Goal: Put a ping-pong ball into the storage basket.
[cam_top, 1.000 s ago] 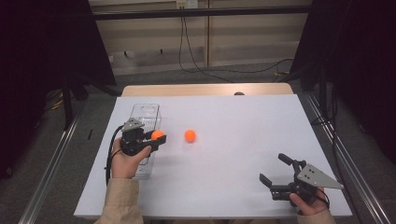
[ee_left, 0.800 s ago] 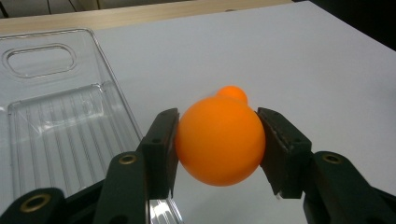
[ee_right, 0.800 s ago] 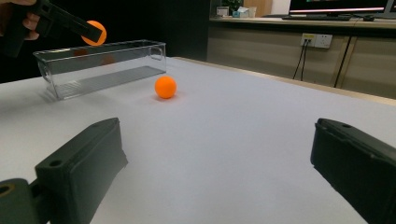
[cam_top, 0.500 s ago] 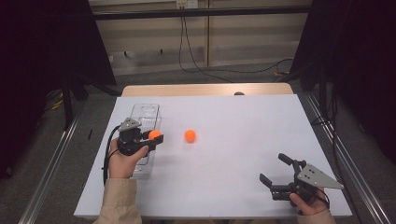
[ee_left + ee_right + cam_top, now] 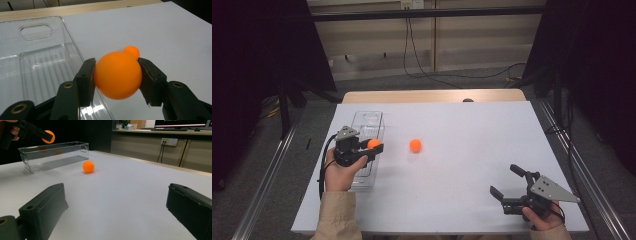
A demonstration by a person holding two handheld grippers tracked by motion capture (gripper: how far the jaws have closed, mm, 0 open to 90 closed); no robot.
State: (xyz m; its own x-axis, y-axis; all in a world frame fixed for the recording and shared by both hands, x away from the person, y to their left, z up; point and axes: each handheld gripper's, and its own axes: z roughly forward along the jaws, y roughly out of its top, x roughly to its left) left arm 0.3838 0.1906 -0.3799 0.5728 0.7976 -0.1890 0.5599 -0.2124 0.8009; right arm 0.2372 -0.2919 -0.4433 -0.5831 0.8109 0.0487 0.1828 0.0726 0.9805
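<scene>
My left gripper [image 5: 374,146] is shut on an orange ball [image 5: 373,144], whose sides are pressed by both pads [image 5: 87,75]. In the left gripper view the held ball [image 5: 117,75] hangs above the right wall of a clear plastic bin [image 5: 37,62]. The bin [image 5: 362,119] lies at the table's left and looks empty. A second orange ball [image 5: 415,145] rests on the white table to the right of the bin, and it also lies ahead of my right gripper [image 5: 88,166]. My right gripper [image 5: 503,180] sits low near the front right, open with nothing between its jaws.
The white tabletop [image 5: 472,135] stretches bare between the loose ball and the right gripper. A wooden strip [image 5: 432,96] edges the far side. Dark frame rails and cables stand beyond the table.
The left gripper has drifted slightly left with its ball, closer over the bin. The right gripper and the loose ball have stayed put.
</scene>
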